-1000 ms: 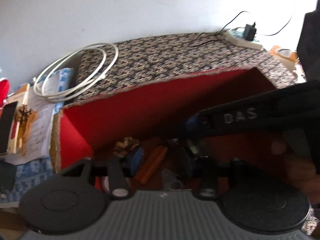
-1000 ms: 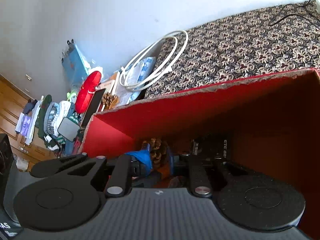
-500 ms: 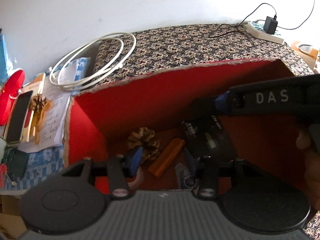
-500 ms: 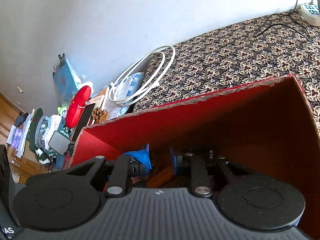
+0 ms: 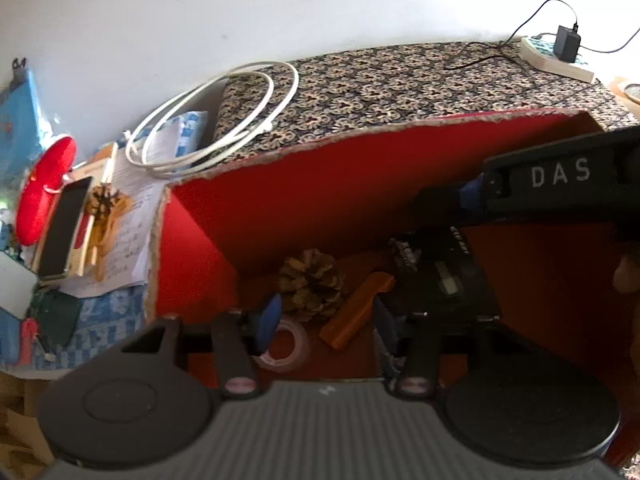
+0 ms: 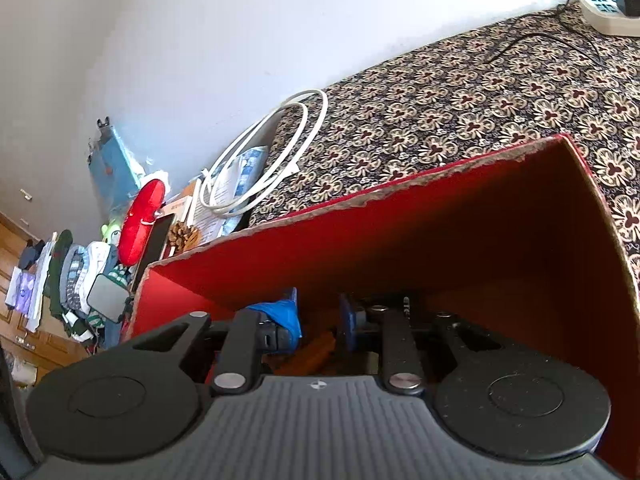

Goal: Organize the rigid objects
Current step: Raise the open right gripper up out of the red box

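A red cardboard box (image 5: pixel 304 196) stands on a patterned cloth and also shows in the right wrist view (image 6: pixel 440 240). Inside lie a pine cone (image 5: pixel 312 284), an orange bar (image 5: pixel 356 312), a roll of clear tape (image 5: pixel 288 346) and a black device (image 5: pixel 444 276). My left gripper (image 5: pixel 324 320) is open and empty above the box's near side. My right gripper (image 6: pixel 320 320) is open and empty over the box; in the left wrist view its black "DAS" body (image 5: pixel 560 176) reaches in from the right above the black device.
Left of the box lie a coiled white cable (image 5: pixel 212 120), papers, a phone (image 5: pixel 64 224), a second pine cone (image 5: pixel 104 200) and a red case (image 5: pixel 44 188). A power strip with charger (image 5: pixel 560 52) sits at the far right by the white wall.
Both grippers have risen and pulled back from the box floor. The black device now lies on the box floor, free of the right gripper.
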Action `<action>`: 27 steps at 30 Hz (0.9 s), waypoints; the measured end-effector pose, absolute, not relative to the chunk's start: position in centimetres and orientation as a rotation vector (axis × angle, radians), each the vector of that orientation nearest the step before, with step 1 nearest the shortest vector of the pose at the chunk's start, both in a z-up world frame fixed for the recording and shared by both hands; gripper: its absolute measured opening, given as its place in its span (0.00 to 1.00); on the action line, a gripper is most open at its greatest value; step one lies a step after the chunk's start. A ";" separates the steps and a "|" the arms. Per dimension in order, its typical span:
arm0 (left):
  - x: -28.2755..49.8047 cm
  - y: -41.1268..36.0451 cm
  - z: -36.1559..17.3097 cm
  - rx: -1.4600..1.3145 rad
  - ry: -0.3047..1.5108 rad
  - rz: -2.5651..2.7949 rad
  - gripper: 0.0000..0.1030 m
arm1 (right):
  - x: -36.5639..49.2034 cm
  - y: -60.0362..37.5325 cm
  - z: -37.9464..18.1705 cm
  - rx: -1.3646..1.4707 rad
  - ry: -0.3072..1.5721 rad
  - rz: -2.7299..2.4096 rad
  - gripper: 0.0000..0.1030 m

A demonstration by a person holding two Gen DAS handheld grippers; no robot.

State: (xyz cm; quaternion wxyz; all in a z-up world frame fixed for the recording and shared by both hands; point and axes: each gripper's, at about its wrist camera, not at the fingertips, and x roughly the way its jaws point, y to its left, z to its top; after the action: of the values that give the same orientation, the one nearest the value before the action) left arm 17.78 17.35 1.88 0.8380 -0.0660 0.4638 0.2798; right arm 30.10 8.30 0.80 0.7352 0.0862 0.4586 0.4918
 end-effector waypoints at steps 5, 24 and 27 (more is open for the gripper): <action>17.8 16.8 2.0 -0.092 0.974 0.634 0.54 | 30.1 8.2 0.7 0.190 1.009 1.057 0.07; 17.7 16.5 2.1 -0.074 0.958 0.691 0.56 | 29.7 7.7 1.3 0.174 0.948 0.968 0.07; 17.5 16.6 2.3 -0.084 0.936 0.704 0.57 | 29.1 7.6 2.0 0.131 0.899 0.953 0.07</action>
State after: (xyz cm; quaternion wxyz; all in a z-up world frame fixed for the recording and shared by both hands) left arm 17.49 16.62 2.32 0.8326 -0.0396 0.4414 0.3321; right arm 29.08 7.60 2.03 0.7910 0.0608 0.4176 0.4429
